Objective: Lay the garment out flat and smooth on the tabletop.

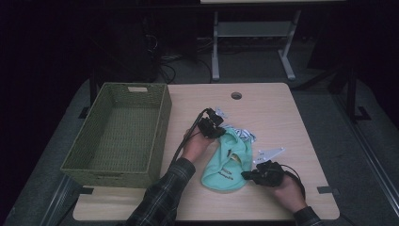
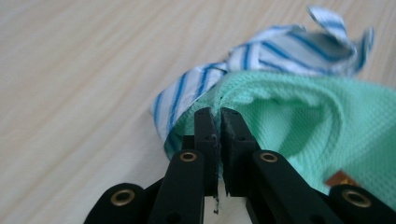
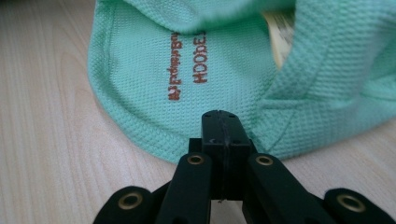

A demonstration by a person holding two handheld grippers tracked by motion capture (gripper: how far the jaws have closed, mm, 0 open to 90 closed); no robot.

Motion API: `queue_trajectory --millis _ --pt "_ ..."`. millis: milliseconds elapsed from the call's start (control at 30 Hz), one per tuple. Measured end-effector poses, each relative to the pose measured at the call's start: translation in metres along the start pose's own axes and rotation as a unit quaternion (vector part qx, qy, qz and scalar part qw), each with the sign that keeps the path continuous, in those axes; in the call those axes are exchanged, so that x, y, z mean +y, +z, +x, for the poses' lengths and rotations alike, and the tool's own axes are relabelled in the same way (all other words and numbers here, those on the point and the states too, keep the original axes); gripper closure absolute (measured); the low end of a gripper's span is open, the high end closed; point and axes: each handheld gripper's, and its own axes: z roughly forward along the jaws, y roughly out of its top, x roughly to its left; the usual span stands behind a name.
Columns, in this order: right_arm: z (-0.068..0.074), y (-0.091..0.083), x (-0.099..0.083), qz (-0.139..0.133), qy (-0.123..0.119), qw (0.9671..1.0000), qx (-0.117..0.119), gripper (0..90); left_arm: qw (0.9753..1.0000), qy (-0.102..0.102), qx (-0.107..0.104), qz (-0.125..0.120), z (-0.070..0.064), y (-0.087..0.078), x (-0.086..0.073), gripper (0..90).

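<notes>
Left claw (image 2: 219, 116) clamps the green garment (image 1: 226, 162) edge; right claw (image 3: 223, 122) is clenched at its hem, apparently gripping it for folding.

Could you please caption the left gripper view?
Left gripper pinching the mint green garment beside striped cloth.

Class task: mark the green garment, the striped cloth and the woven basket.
green garment (image 3: 140, 60), right gripper view, flat panel beside its lettering
striped cloth (image 2: 280, 51), left gripper view, crumpled middle
woven basket (image 1: 162, 122), high view, right wall
</notes>
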Motion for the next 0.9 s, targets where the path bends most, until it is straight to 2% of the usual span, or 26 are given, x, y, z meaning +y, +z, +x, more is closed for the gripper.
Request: queue_trajectory --millis 100,233,367,500,633,700,767,833,900 --pt "0.0 -0.001 0.0 0.002 -0.001 1.0 0.0 90.0 0.9999 0.003 0.015 0.002 0.007 -0.004 0.0 85.9" --pt "-0.001 -0.003 -0.001 0.007 0.002 1.0 -0.001 89.9 0.9995 -0.01 0.03 -0.001 0.014 -0.008 -0.002 85.9" --pt "-0.003 -0.004 -0.001 0.009 0.003 0.9999 -0.007 89.9 0.9988 -0.01 0.046 0.011 0.019 -0.006 -0.006 85.9" --pt "-0.005 -0.005 -0.002 0.007 0.005 0.9999 -0.008 89.9 0.999 -0.014 0.035 0.025 0.019 -0.001 -0.012 84.4" --pt "-0.006 -0.006 -0.002 0.007 0.004 0.9999 -0.008 89.9 0.9993 -0.031 0.017 0.009 0.017 -0.008 -0.016 76.4" --pt "-0.006 -0.006 -0.002 0.005 0.003 1.0 -0.008 89.9 0.9992 -0.038 0.006 0.001 0.012 -0.015 -0.019 74.3" --pt "-0.006 -0.008 -0.001 0.0 0.004 1.0 -0.006 89.9 0.9993 -0.037 -0.003 -0.003 0.005 -0.019 -0.024 74.0" --pt "-0.007 -0.009 0.0 -0.006 0.005 1.0 -0.004 89.8 0.9995 -0.03 -0.009 0.006 -0.002 -0.022 -0.03 74.2" --pt "-0.007 -0.011 0.001 -0.009 0.006 0.9999 -0.002 89.8 0.9992 -0.033 -0.02 0.007 -0.007 -0.025 -0.037 76.6"
